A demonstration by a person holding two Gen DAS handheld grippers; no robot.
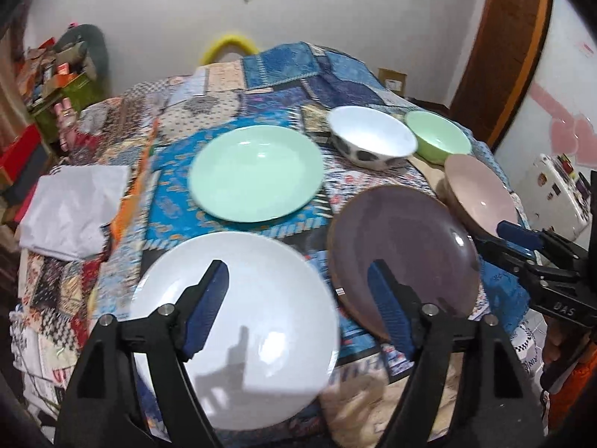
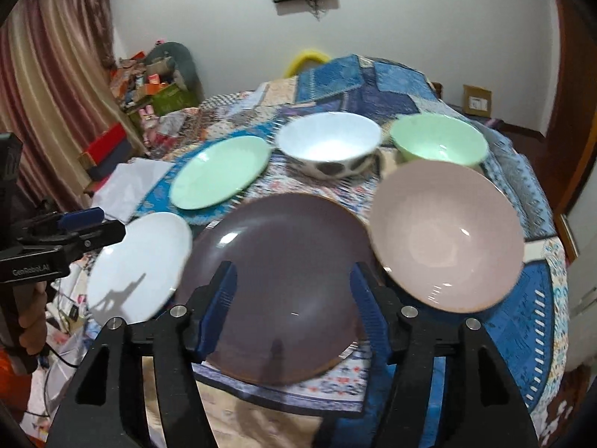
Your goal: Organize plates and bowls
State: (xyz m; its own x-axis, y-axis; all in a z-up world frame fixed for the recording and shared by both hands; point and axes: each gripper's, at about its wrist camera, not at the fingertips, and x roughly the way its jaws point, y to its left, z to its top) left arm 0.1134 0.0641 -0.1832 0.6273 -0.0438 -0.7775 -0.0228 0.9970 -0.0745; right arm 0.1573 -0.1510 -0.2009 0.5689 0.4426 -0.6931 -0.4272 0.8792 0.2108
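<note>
I held both sets of jaws wide and empty, left gripper [image 1: 298, 310] over the white plate [image 1: 238, 328], right gripper [image 2: 294, 306] over the brown plate [image 2: 276, 287] beside it, likely choosing what to stack.

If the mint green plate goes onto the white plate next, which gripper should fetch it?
Left, probably. The left gripper hangs open above the round white plate, with the mint green plate straight ahead of it. The right gripper, also open, faces the dark purple plate, farther from the green one.
</note>
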